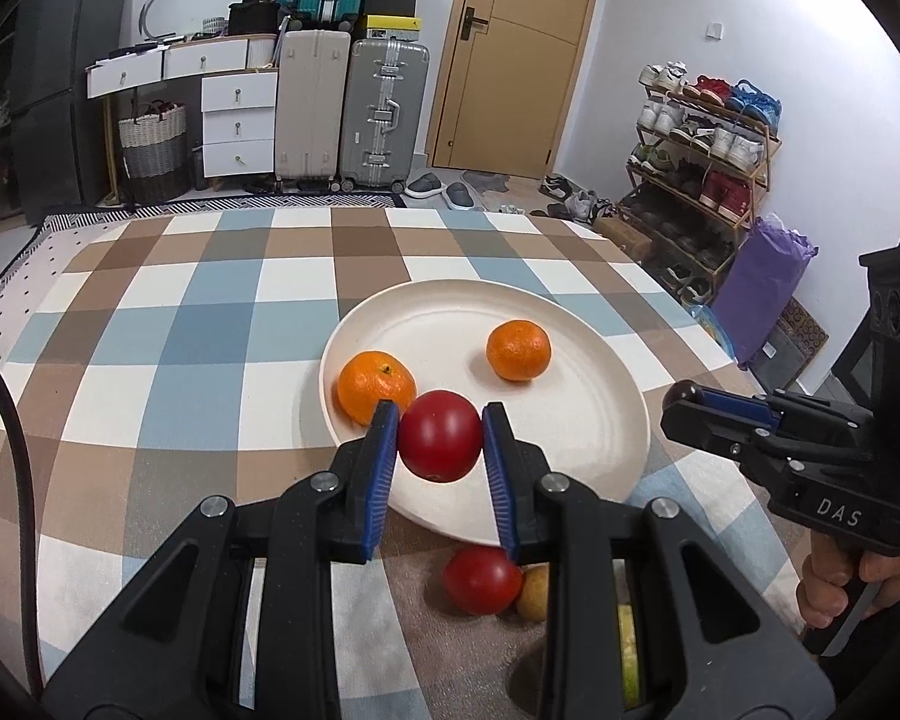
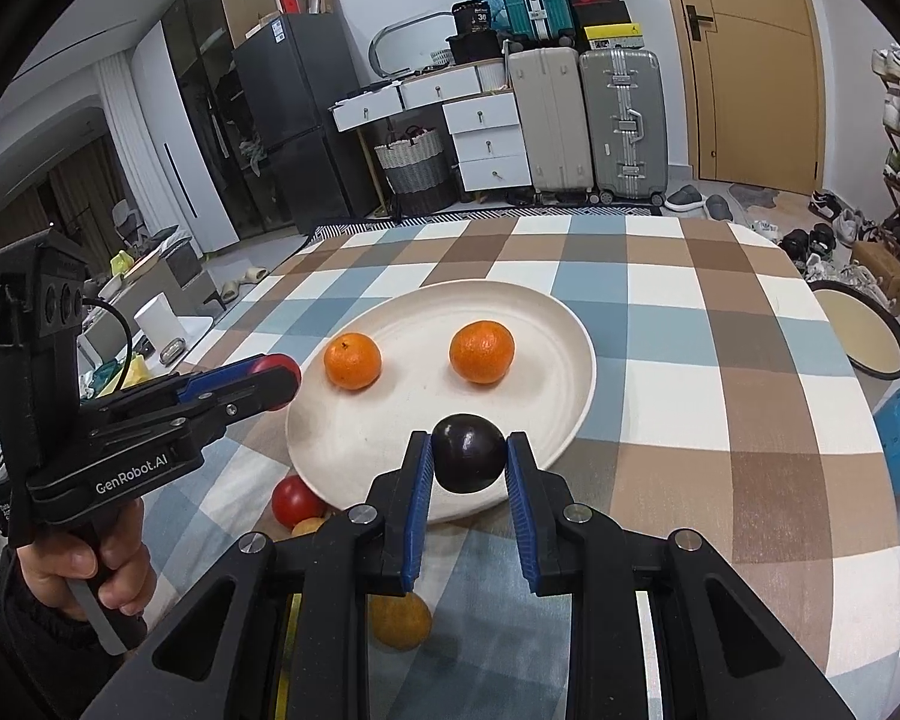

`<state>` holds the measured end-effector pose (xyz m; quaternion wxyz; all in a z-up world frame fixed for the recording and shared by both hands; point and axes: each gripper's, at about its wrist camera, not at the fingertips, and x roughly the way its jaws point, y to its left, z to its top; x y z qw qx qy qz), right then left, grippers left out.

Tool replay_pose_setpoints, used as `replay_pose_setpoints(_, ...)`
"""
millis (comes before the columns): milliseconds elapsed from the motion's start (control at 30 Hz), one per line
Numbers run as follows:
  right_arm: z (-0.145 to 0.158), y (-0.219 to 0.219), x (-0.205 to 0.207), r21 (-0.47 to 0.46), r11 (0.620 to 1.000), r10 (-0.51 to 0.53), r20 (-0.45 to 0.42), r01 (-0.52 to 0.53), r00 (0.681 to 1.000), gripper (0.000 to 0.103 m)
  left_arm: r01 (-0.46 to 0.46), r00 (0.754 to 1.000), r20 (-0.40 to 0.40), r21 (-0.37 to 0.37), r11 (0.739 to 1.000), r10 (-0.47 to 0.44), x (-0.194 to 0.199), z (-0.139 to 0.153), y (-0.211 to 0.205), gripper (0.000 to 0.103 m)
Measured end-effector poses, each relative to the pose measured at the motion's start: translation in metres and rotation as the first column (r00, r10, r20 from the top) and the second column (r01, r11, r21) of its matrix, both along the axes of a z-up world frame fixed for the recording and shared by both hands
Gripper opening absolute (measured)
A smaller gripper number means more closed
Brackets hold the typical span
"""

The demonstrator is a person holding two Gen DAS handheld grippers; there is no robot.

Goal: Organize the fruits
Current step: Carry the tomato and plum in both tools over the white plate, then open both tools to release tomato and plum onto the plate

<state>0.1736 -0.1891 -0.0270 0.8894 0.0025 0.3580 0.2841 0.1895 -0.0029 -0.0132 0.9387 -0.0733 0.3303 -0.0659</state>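
fruits: two oranges (image 1: 377,385) (image 1: 518,350) lay on plate (image 1: 600,420); left hand-held gripper (image 1: 440,447) clasped red tomato (image 1: 440,444), right hand-held gripper (image 2: 469,463) clasped dark plum (image 2: 469,461); second tomato (image 1: 481,579), others waited on tabletop (image 1: 150,360).

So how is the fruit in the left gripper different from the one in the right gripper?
The red fruit in the left gripper is bright red; the dark fruit in the right gripper is near-black purple. The red fruit looks rounder, while the dark fruit tapers slightly downward. Both are smooth and glossy, clamped between blue pads, held over the near rim of the white plate.
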Motion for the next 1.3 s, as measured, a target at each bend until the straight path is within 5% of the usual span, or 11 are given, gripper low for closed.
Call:
replay_pose_setpoints(1067, -0.020, 0.017, 0.028, 0.012, 1.000, 0.001, 0.027, -0.002, 1.000, 0.026, -0.015, 0.998, 0.063, 0.022, 1.000, 0.014, 0.014, -0.007, -0.008, 0.026)
replay_pose_setpoints(1167, -0.018, 0.012, 0.026, 0.034, 0.999, -0.007, 0.035, 0.006, 0.999, 0.034, -0.011, 0.998, 0.064, 0.025, 1.000, 0.009, 0.013, -0.009, -0.009, 0.030)
replay_pose_setpoints(1300, -0.017, 0.008, 0.024, 0.036, 0.999, -0.022, 0.050, 0.020, 0.999, 0.045, -0.004, 0.998, 0.063, 0.034, 0.999, 0.002, 0.010, -0.010, -0.010, 0.060)
